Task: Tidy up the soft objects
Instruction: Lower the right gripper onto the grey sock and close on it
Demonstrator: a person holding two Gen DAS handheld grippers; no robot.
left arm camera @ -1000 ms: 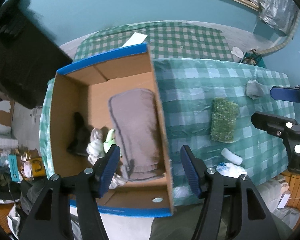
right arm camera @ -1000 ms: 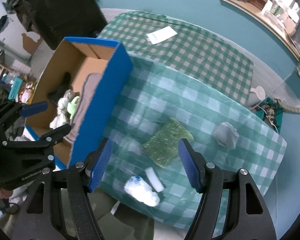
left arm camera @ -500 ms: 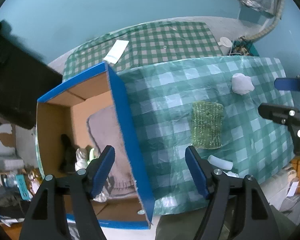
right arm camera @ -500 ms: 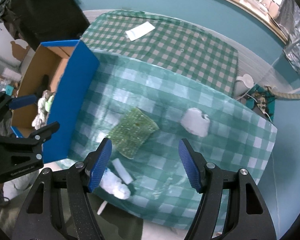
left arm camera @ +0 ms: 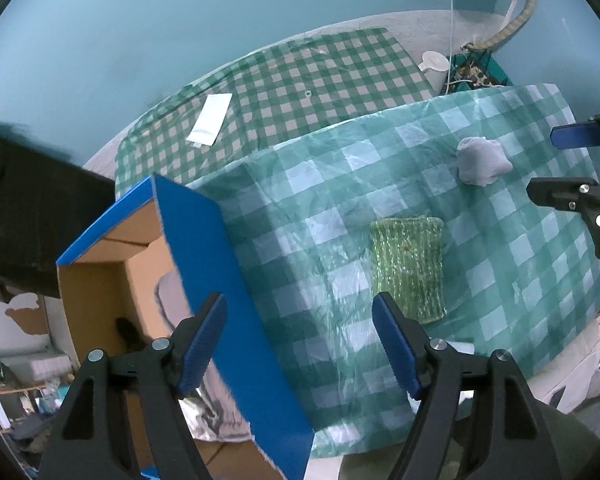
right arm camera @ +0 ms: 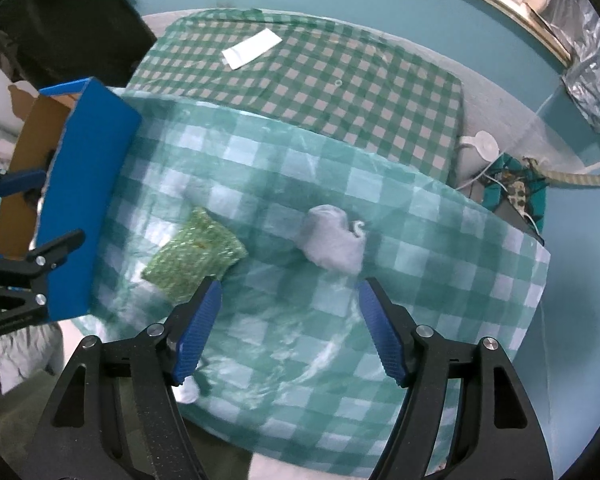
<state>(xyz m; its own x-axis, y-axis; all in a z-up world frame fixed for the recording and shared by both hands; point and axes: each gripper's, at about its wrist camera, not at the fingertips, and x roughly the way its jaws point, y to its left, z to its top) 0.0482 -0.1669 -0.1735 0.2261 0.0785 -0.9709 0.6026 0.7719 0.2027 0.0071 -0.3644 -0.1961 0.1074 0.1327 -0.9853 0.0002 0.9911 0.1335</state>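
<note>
Both claws hang over the bench with nothing between their pads. Nearest in its own view, the right claw [right arm camera: 288,328] points almost straight down, its jaws opening, over bare checked cloth [right arm camera: 420,280]; the left claw [left arm camera: 298,346] stands wide and empty, straddling the box [left arm camera: 204,264] wall and the cloth beside it.

Just beyond the right claw's fingertips lie two loose things — a green sponge [right arm camera: 196,258] off its left finger and a grey sock ball [right arm camera: 332,240] off its right. The box sits at the bench's left end with a grey towel [left arm camera: 172,296] already inside.

By the look of it, the step in hand is reaching for the next soft thing. That calls for centring one claw over the sock ball or sponge — then lowering, closing gently, and carrying it to the box.
</note>
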